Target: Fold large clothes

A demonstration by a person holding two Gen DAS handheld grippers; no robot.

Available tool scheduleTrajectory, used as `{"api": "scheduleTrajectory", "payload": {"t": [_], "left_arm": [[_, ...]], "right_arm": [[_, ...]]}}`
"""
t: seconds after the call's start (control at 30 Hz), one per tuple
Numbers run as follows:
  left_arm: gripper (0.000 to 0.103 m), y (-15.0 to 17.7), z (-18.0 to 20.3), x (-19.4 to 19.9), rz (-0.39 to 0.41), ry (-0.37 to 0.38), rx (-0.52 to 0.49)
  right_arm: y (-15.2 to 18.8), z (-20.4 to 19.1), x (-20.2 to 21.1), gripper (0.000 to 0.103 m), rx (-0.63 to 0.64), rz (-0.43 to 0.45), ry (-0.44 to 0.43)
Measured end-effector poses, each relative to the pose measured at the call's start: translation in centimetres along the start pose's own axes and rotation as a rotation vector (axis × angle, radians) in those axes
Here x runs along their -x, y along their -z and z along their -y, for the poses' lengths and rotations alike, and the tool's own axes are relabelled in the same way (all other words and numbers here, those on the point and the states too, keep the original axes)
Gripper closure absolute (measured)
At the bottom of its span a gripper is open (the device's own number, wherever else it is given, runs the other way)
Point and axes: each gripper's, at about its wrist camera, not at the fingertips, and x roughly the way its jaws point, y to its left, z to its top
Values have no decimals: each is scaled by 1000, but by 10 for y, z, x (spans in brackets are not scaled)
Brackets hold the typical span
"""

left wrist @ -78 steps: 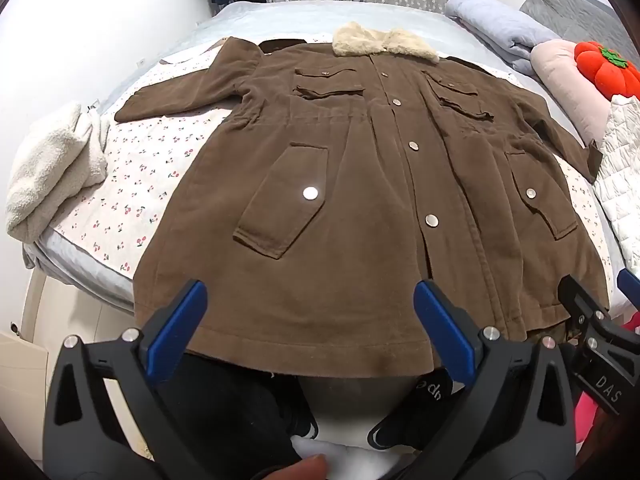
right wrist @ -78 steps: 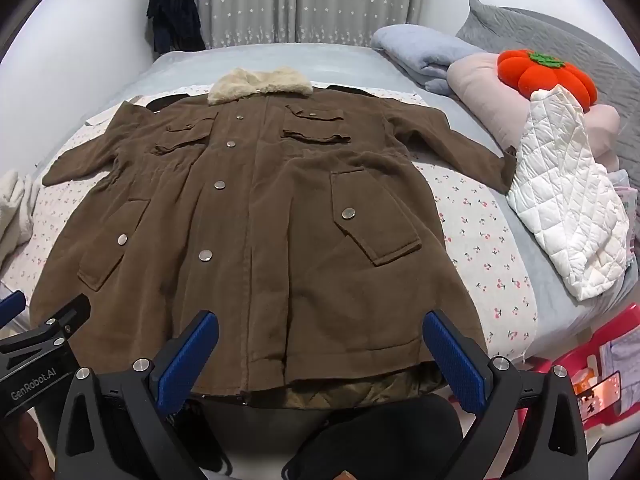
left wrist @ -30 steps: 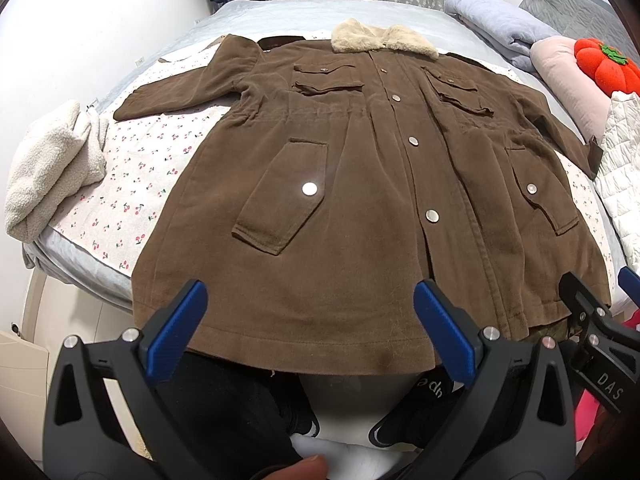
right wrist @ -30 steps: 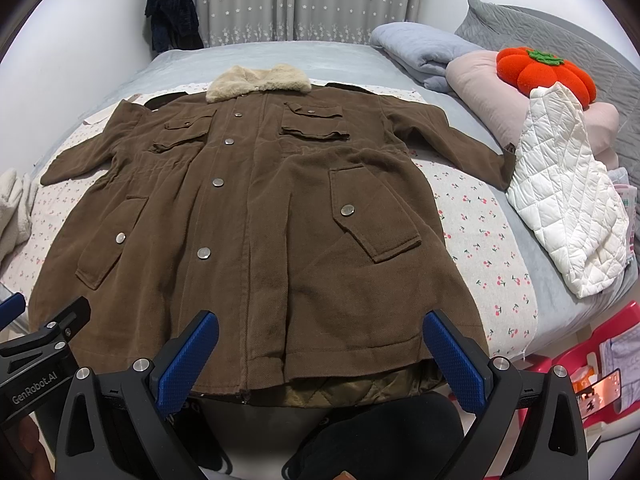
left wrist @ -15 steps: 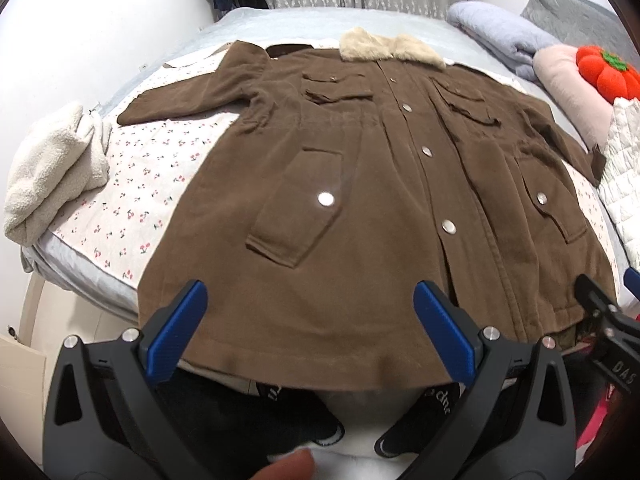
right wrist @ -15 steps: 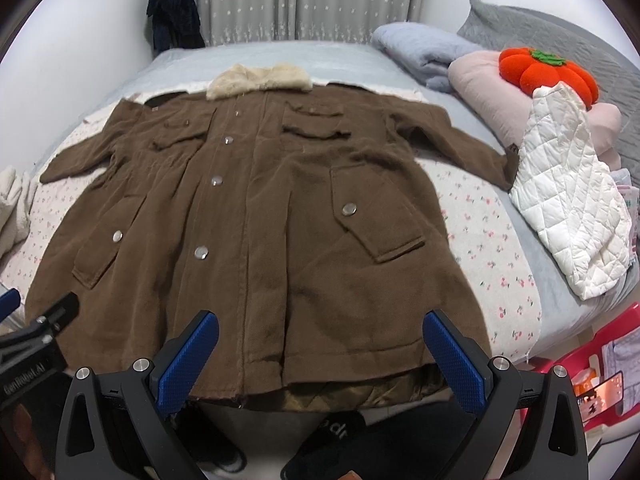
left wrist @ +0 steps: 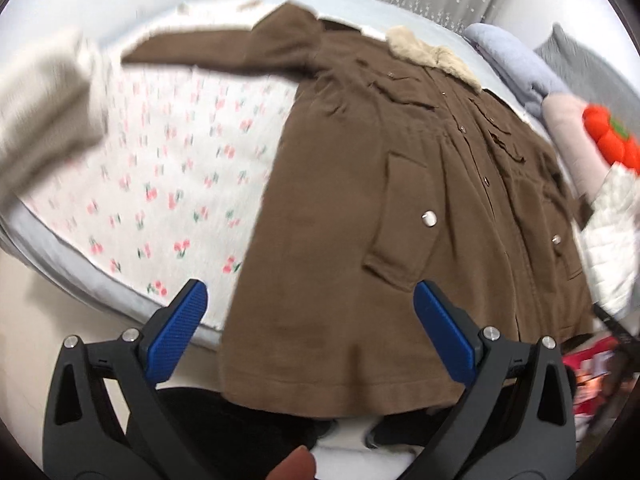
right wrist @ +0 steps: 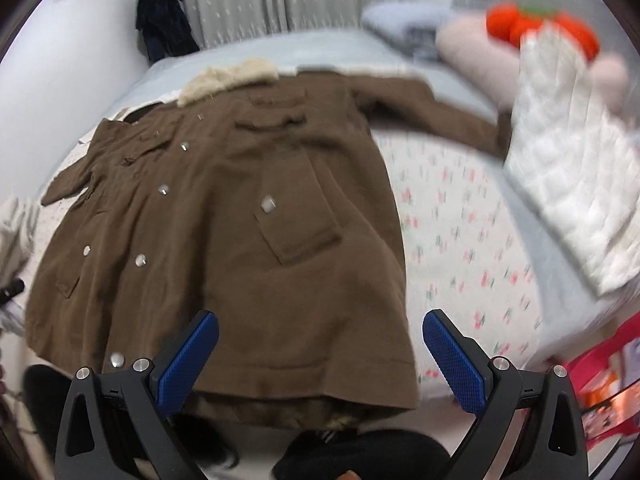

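A large brown coat point(left wrist: 400, 208) with a cream fur collar point(left wrist: 432, 54) lies flat and face up on the bed, sleeves spread, hem hanging over the near edge. It also shows in the right wrist view point(right wrist: 224, 240). My left gripper point(left wrist: 310, 320) is open and empty, above the coat's left hem corner. My right gripper point(right wrist: 320, 352) is open and empty, above the coat's right hem corner. Neither touches the cloth. Both views are motion-blurred.
The coat lies on a cherry-print sheet point(left wrist: 168, 160) over a grey bed. A cream garment point(left wrist: 44, 96) sits at the left edge. A white quilted jacket point(right wrist: 572, 184), pillows and an orange pumpkin cushion point(right wrist: 532, 24) are on the right. Dark shoes lie on the floor below.
Both grippers have swung outward: the left toward the coat's left side, the right toward its right side, and both are closer to the hem. Both stay open.
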Motion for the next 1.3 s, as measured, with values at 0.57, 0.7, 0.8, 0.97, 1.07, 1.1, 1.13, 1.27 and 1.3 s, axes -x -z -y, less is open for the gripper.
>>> {"api": "scheduleTrajectory", "payload": {"t": [0.57,0.7,0.8,0.97,1.07,1.1,1.13,1.27,1.3], "left_arm": [[6,53,-47,-19,-107,305,85],[14,53,-51,-31,-111,341,89],[35,49,-49,-47,-134,339,99],[85,48,-44,-14,-52,306,121],[88,45,-43,23,22,282,147],[88,45,-42,31,24,256,149],[88,46,-41,32,11,226,140],[88,57,-32,-14,-139,57,89],[87,61,-31,-28,-177,18,62]], "right_arm": [[63,8,-11,1,200,-100,43],[49,7,-21,18,202,-42,91],[34,10,-40,50,248,-20,245],[12,29,-9,92,74,110,171],[11,37,38,93,34,204,163],[13,39,48,93,23,217,168],[15,42,52,93,10,214,176],[28,71,27,93,-89,43,176],[34,77,11,93,-98,-20,189]]}}
